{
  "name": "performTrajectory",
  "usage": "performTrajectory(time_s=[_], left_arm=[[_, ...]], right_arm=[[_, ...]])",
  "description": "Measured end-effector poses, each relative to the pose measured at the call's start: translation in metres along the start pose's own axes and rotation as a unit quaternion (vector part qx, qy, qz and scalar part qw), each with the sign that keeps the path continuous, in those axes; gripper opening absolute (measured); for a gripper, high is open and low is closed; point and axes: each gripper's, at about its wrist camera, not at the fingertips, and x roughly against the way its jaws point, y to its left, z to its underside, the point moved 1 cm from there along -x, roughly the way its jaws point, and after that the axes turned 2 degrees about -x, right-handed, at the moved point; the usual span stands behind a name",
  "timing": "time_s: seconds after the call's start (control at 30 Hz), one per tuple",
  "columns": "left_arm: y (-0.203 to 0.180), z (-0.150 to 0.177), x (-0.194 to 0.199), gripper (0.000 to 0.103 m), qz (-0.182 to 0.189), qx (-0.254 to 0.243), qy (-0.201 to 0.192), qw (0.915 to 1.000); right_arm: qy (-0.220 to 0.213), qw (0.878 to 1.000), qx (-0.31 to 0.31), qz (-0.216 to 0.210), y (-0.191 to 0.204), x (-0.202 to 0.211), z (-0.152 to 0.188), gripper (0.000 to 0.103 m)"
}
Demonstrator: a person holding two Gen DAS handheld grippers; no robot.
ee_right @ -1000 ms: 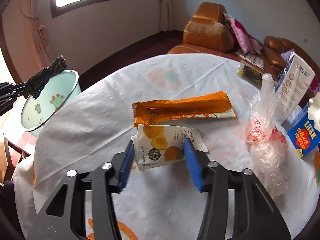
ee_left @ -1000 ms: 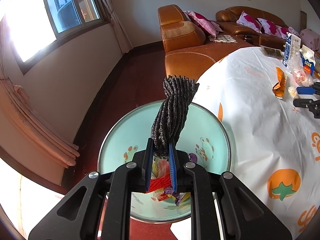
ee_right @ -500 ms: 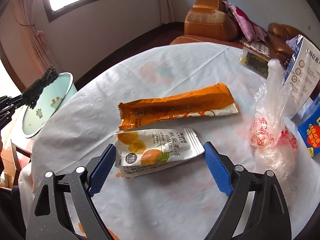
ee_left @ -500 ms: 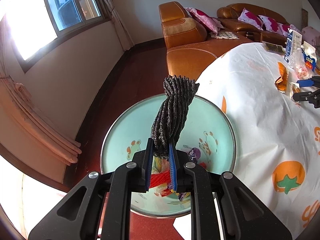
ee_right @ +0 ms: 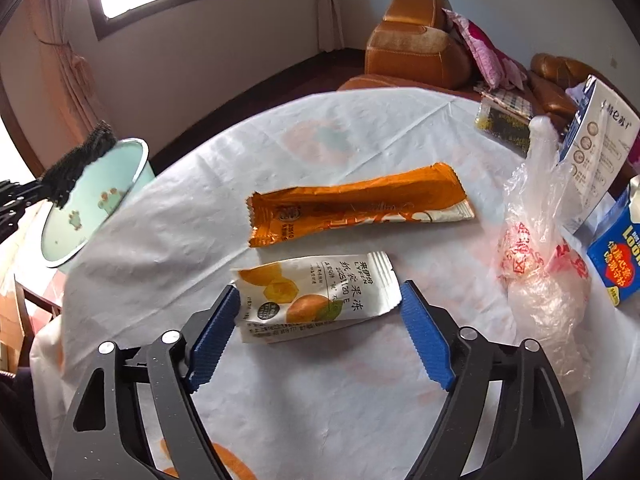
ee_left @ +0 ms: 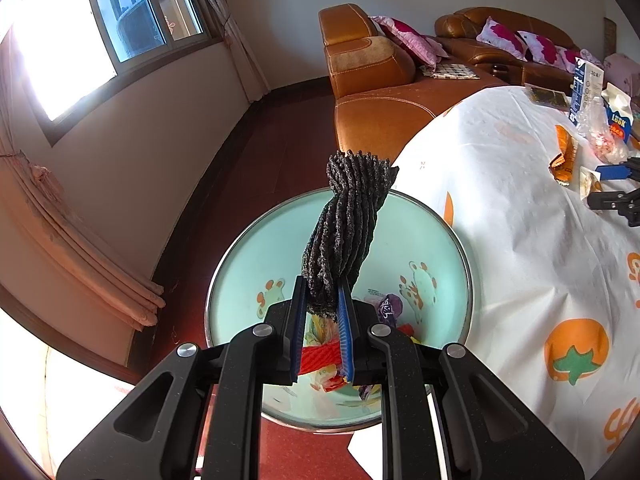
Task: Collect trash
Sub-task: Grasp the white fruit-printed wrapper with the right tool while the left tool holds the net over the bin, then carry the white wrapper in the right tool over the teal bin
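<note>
My left gripper (ee_left: 322, 284) is shut on a twisted black ribbed cloth (ee_left: 348, 224), which sticks up over a pale green basin (ee_left: 248, 264) beside the table. Colourful wrappers (ee_left: 320, 356) lie in the basin's bottom. My right gripper (ee_right: 320, 290) hangs over the table with its jaws closing. A white-and-yellow jelly wrapper (ee_right: 304, 280) lies flat between them, and the blue pads (ee_right: 212, 336) do not press on it. An orange wrapper (ee_right: 360, 204) lies just beyond it. In the right wrist view the basin (ee_right: 92, 204) is at the table's left edge.
A crumpled clear plastic bag (ee_right: 540, 264) stands right of the wrappers, with a blue carton (ee_right: 618, 252) and a white carton (ee_right: 600, 148) behind it. The round table (ee_right: 320, 132) has a white printed cover. A brown leather sofa (ee_left: 372, 64) stands beyond.
The right gripper's jaws spread from a narrow gap at the jelly wrapper's edges to wide either side of it, then narrowed slightly. The left gripper still holds the black cloth over the basin.
</note>
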Motion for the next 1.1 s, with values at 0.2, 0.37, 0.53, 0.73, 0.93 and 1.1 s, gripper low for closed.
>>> performTrajectory(time_s=[0.2, 0.37, 0.53, 0.73, 0.93, 1.1], left_arm=[[0.004, 0.0, 0.005, 0.015, -0.002, 0.003, -0.003, 1.0], [0.005, 0.0, 0.006, 0.015, -0.001, 0.005, -0.003, 1.0], [0.006, -0.002, 0.006, 0.015, -0.002, 0.006, -0.007, 1.0], [0.008, -0.001, 0.008, 0.015, -0.003, 0.008, -0.008, 0.9999], [0.01, 0.005, 0.011, 0.015, -0.008, -0.001, -0.003, 1.0], [0.017, 0.013, 0.013, 0.015, -0.014, -0.001, 0.003, 0.9999]], right_arm=[[-0.014, 1.0, -0.013, -0.005, 0.0, 0.004, 0.0, 0.071], [-0.014, 1.0, -0.001, 0.002, 0.008, 0.008, 0.002, 0.068], [-0.021, 1.0, -0.006, -0.003, 0.012, 0.012, 0.002, 0.065], [-0.038, 0.999, -0.011, -0.009, 0.015, 0.028, 0.001, 0.065], [-0.058, 0.998, -0.003, -0.021, 0.027, 0.047, -0.004, 0.066], [-0.064, 0.997, 0.016, -0.027, 0.047, 0.048, -0.013, 0.066]])
